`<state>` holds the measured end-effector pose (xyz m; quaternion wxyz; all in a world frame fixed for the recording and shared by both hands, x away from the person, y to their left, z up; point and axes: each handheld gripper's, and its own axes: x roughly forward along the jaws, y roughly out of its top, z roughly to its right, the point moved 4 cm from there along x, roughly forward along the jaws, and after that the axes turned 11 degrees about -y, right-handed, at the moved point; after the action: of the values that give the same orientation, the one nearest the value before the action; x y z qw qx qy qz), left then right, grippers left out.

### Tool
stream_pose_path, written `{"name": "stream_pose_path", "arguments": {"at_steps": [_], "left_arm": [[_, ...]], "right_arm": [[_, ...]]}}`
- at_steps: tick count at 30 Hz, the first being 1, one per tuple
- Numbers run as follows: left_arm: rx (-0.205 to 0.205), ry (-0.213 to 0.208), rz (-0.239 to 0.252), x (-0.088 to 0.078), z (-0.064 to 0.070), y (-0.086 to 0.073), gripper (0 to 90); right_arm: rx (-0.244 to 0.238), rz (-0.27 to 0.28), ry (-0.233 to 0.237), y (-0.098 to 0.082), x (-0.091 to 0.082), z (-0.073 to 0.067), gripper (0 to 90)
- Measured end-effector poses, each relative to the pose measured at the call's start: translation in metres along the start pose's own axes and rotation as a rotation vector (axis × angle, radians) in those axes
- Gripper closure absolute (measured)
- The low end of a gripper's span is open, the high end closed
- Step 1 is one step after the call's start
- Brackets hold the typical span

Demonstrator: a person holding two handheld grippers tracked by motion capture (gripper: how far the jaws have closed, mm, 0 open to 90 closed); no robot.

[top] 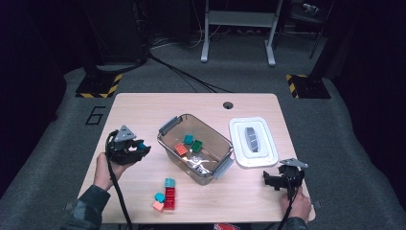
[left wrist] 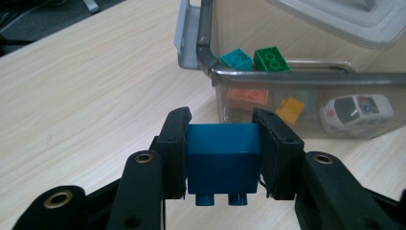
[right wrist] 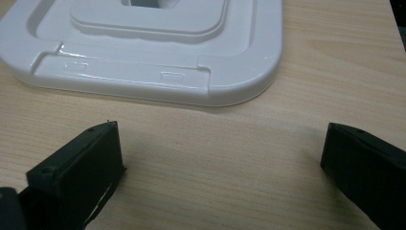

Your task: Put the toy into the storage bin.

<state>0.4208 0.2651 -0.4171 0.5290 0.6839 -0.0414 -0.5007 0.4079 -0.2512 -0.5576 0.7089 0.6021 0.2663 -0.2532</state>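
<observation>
High view shows a wooden table point(top: 143, 103) with a clear bin point(top: 195, 147) in the middle and a white lid point(top: 253, 143) lying flat to its right. Left gripper point(left wrist: 223, 143) squeezes a blue block point(left wrist: 223, 160) between its jaws, just beside the bin. Inside the bin sit a green block point(left wrist: 271, 59), a teal block point(left wrist: 236, 59) and a toy car point(left wrist: 355, 111). Right gripper point(right wrist: 220, 163) has its jaws spread wide above bare table, near the lid. More blocks point(top: 167, 194) lie at the front edge.

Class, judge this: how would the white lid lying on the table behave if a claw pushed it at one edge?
The white lid looks glossy and lies flat on smooth wood, so it would probably slide, not tip. Moulded plastic ridges suggest it is stiff and light. Pushed at one edge, it may pivot.
</observation>
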Motion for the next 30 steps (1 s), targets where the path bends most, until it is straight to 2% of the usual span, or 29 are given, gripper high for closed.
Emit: {"name": "stream_pose_path", "arguments": {"at_steps": [16, 23, 30], "left_arm": [[0.037, 0.019, 0.05, -0.009, -0.002, 0.043, 58.9], [0.056, 0.013, 0.051, -0.003, 0.001, 0.057, 58.9], [0.063, -0.006, 0.048, 0.012, 0.004, 0.066, 58.9]], "right_arm": [[0.0, 0.0, 0.0, 0.0, 0.0, 0.0, 0.0], [0.0, 0.0, 0.0, 0.0, 0.0, 0.0, 0.0], [0.0, 0.0, 0.0, 0.0, 0.0, 0.0, 0.0]]}}
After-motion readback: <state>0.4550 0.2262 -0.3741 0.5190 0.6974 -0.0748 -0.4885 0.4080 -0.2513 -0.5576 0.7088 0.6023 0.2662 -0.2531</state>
